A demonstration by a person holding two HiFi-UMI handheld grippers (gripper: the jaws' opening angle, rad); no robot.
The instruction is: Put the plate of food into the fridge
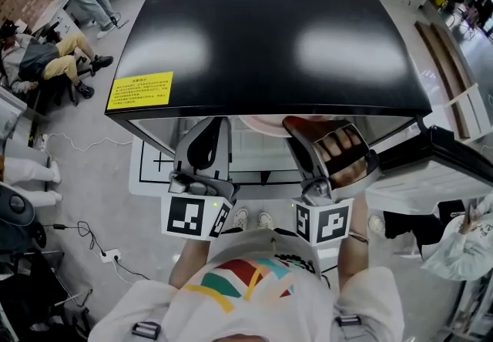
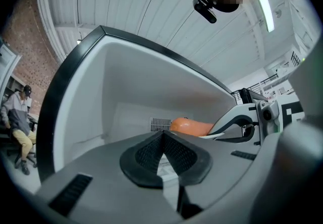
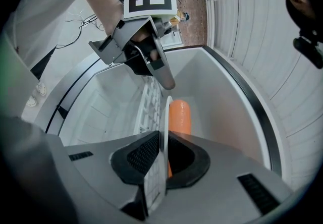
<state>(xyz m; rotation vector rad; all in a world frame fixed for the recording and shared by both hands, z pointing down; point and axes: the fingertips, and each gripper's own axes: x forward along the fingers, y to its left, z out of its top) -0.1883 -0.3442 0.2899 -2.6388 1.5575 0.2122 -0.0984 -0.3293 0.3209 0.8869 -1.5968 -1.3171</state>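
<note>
The fridge (image 1: 262, 25) has a glossy black top, and both grippers reach into its white compartment (image 2: 126, 87). My right gripper (image 3: 162, 150) is shut on the rim of a white plate (image 3: 165, 117), seen edge-on, which carries a long orange piece of food (image 3: 179, 117). In the left gripper view the food (image 2: 192, 127) lies on the plate in front of the right gripper (image 2: 227, 127). My left gripper (image 2: 162, 140) is shut with nothing between its pads. In the right gripper view the left gripper (image 3: 169, 82) has its tip right at the plate's far rim. From the head view the fridge top hides both gripper tips.
A white wire shelf (image 3: 149, 102) runs along the compartment below the plate. The open fridge door (image 1: 439, 163) stands at the right. A yellow label (image 1: 140, 90) sits on the fridge top. People (image 1: 46, 63) sit at the far left, and cables (image 1: 85, 236) lie on the floor.
</note>
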